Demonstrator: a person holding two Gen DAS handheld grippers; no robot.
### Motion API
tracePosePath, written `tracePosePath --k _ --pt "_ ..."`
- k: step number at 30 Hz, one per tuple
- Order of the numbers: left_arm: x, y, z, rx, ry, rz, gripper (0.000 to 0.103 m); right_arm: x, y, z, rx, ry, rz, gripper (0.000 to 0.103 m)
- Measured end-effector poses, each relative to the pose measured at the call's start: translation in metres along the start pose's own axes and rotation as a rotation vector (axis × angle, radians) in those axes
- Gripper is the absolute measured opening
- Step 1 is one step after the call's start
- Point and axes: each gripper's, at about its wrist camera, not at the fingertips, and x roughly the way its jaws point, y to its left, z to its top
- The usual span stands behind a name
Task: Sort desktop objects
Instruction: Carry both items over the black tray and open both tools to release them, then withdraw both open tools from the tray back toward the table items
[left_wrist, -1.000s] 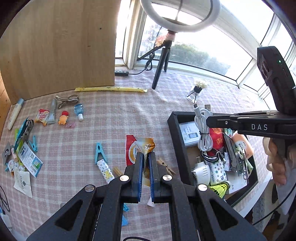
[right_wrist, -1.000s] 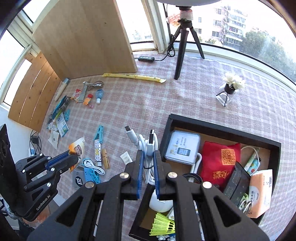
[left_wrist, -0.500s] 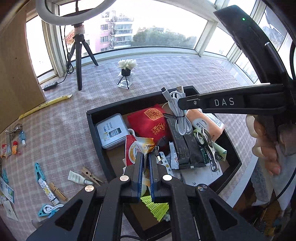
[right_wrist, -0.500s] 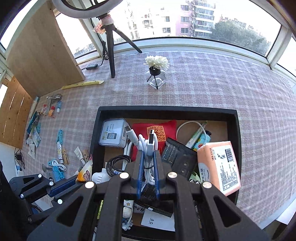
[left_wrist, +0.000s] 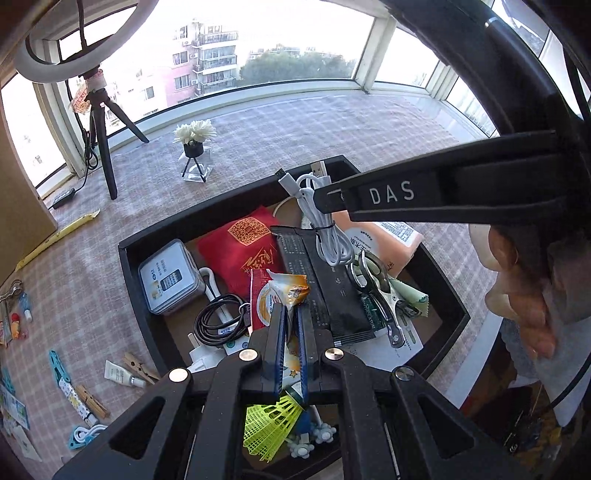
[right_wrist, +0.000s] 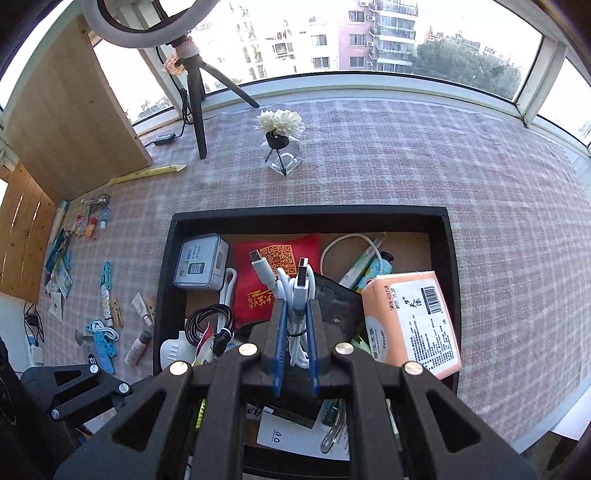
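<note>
A black tray (left_wrist: 221, 206) on the checked cloth holds a red pouch (left_wrist: 240, 251), a white tin (left_wrist: 166, 277), black packets, a coiled black cable (left_wrist: 218, 321) and a tissue pack (right_wrist: 410, 325). My left gripper (left_wrist: 290, 310) is shut on a red and orange snack packet (left_wrist: 280, 291) and hangs over the tray's near half. My right gripper (right_wrist: 295, 306) is shut on a bundled white USB cable (right_wrist: 295, 284) above the tray's middle. In the left wrist view the same cable (left_wrist: 325, 236) dangles from the right gripper's tip. A person's hand (left_wrist: 517, 291) grips its handle.
Loose clothespins (left_wrist: 138, 369), blue clips (right_wrist: 105, 280), a small tube (left_wrist: 118, 374) and leaflets lie on the cloth left of the tray (right_wrist: 306, 216). A ring-light tripod (right_wrist: 195, 103), a small flower vase (right_wrist: 279, 129) and a wooden board (right_wrist: 70, 110) stand at the back.
Both grippers have swung right from the cluttered cloth to above the tray, carrying the snack packet and the white cable. Both views have rolled.
</note>
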Motion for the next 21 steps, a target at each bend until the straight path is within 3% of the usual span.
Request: tracePosePath --k 6,7,8,9,10,21 --pt "0.003 -0.004 0.005 0.003 -0.012 0.006 0.007 0.001 -0.009 0.001 0.024 -0.005 -0.002 0.011" --pt "0.002 -0.004 0.006 0.000 -0.021 0.008 0.021 0.000 -0.012 0.002 0.035 -0.010 0.003 0.013" --pt "0.002 -0.003 0.007 -0.009 -0.024 0.009 0.054 -0.001 -0.015 0.004 0.049 -0.010 0.003 0.017" --pt "-0.001 -0.002 0.008 -0.018 -0.044 0.001 0.066 -0.003 -0.017 0.005 0.064 -0.015 0.001 0.025" --pt "-0.004 -0.001 0.008 -0.020 -0.070 -0.003 0.069 -0.005 -0.019 0.007 0.072 -0.028 0.003 0.031" --pt "-0.015 0.002 0.005 -0.001 -0.087 0.024 0.067 -0.013 -0.010 0.010 0.065 -0.040 0.017 0.032"
